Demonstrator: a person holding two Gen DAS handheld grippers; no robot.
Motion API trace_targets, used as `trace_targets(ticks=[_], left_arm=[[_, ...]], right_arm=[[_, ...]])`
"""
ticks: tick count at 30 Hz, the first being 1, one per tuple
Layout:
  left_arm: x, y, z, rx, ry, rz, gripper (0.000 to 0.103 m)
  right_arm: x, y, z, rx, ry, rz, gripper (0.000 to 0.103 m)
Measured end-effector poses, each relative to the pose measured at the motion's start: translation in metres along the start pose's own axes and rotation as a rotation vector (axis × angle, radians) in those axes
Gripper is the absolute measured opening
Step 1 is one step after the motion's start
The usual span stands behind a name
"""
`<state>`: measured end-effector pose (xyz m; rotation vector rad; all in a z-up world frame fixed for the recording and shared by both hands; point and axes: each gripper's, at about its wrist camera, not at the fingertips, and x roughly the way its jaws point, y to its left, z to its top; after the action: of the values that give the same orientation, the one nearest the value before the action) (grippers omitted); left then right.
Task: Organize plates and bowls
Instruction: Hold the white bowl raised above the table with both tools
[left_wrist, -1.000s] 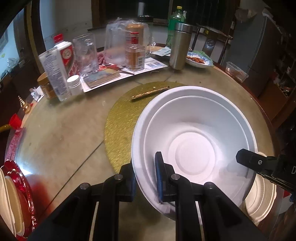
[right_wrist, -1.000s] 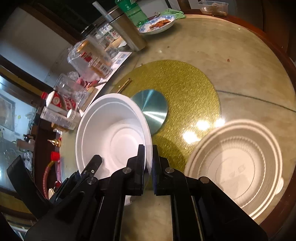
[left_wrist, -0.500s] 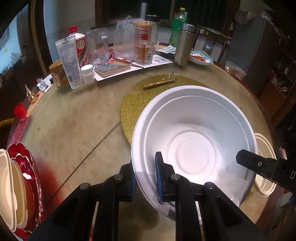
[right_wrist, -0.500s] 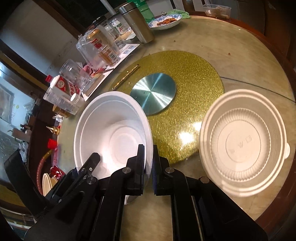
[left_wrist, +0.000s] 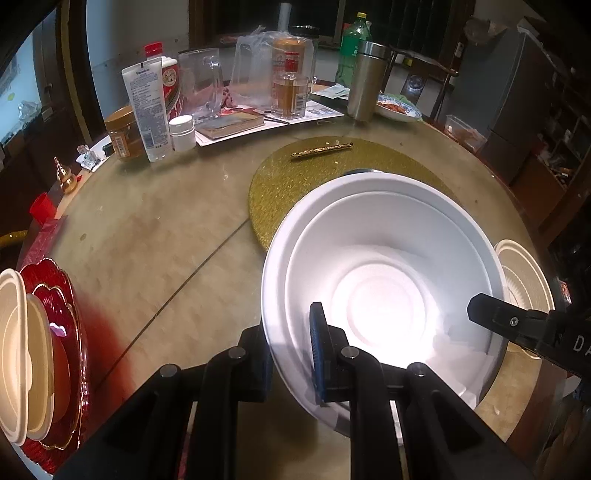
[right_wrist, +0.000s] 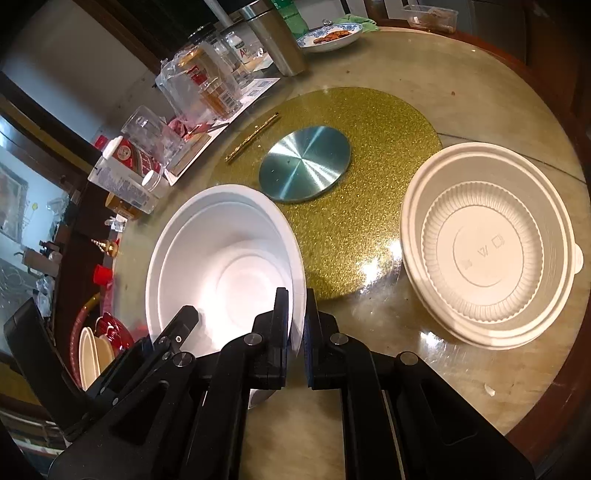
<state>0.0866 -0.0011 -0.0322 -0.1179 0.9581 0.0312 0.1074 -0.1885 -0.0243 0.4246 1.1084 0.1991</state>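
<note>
I am holding a large white bowl (left_wrist: 384, 280) between my two grippers, above a round counter (left_wrist: 155, 236). My left gripper (left_wrist: 291, 354) is clenched on the bowl's near left rim, one finger inside the wall and one outside. My right gripper (right_wrist: 295, 332) is clenched on the opposite rim in the same way, its jaws nearly together with only the thin wall between them. The bowl looks like two nested white bowls, though I cannot be certain. It hangs tilted, mouth up, over the near edge of a gold glitter mat (right_wrist: 369, 155) with a small silver disc (right_wrist: 304, 162) at its centre.

To the right, resting on the counter near its edge, sits a cream plastic bowl (right_wrist: 487, 247), well clear of what I carry and closer to my right gripper. To the far left, at the counter's edge, a red plate (left_wrist: 70, 350) holds a stack of cream dishes (left_wrist: 18, 354), closer to my left gripper.

I judge the coming move turns on which stack this bowl joins: the cream plastic bowl lies to the right of my jaws, the red plate stack to the left. Bottles, jars and a steel flask (left_wrist: 365, 90) crowd the far side.
</note>
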Motion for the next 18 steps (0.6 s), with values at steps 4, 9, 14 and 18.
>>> trace_targets(ticks=[4,9,14,18], left_arm=[[-0.0010,0.0029,-0.0028,-0.006,0.001,0.001,0.016],[-0.0019,0.0025,-0.0050,-0.001,0.000,0.001,0.016],[-0.0019,0.0024,-0.0062,0.003,0.000,0.002,0.016],[-0.0019,0.0033,-0.0074,0.003,0.003,0.002,0.016]], right_arm=[[-0.0001,0.0040,-0.0039,-0.013,-0.006,-0.011,0.006],[-0.0002,0.0064,-0.0065,-0.025,-0.010,-0.029,0.007],[-0.0001,0.0051,-0.0089,-0.028,-0.014,-0.036,0.007],[-0.0002,0.0066,-0.0112,-0.033,-0.016,-0.042,0.007]])
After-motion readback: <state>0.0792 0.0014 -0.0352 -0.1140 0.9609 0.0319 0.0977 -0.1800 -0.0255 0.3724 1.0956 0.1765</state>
